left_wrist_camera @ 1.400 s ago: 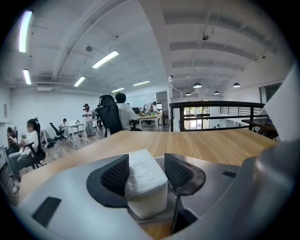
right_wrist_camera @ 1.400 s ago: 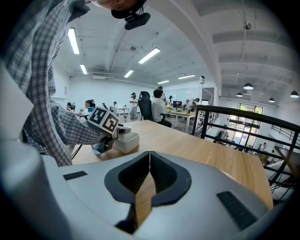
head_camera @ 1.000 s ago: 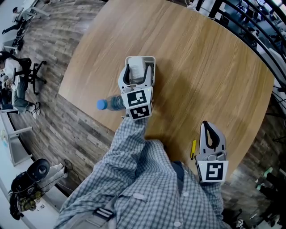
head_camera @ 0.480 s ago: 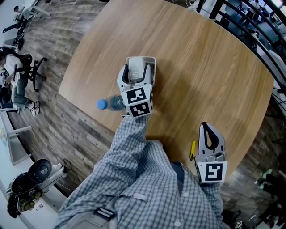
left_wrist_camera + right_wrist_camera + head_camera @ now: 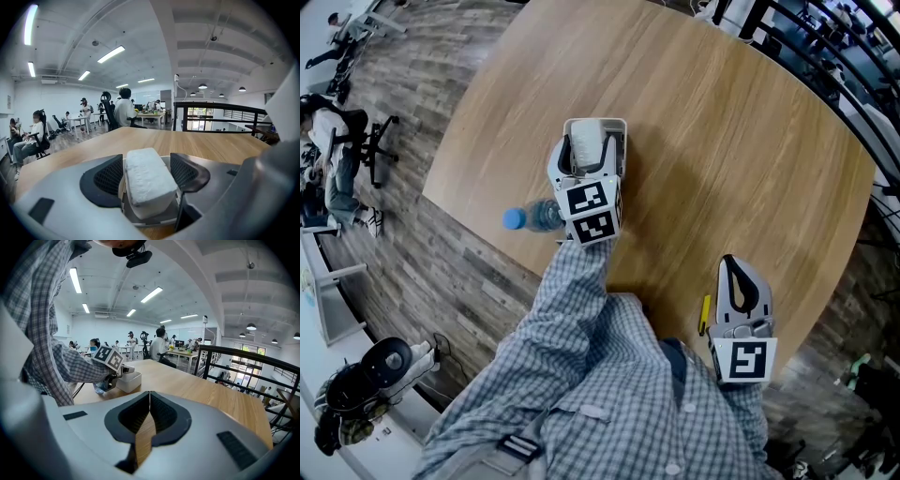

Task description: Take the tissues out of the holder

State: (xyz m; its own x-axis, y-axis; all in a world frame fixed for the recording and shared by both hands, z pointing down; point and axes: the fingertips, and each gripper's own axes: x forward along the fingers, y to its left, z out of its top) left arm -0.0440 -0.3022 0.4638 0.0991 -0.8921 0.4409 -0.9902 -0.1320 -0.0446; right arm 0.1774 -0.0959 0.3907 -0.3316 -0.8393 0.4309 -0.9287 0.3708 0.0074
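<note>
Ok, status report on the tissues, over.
Left gripper jaws shut on white tissue block, seated in white rectangular holder. Right gripper shut, empty. Blue-capped clear bottle beside left gripper, not blocking.

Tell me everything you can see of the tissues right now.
The tissues are a white, soft-looking rectangular block with a fuzzy top, standing up out of the pale open-topped holder on the wooden table. Their lower part is hidden inside the holder. The left gripper straddles the block, its black ribbed pads pressed against both long sides.
</note>
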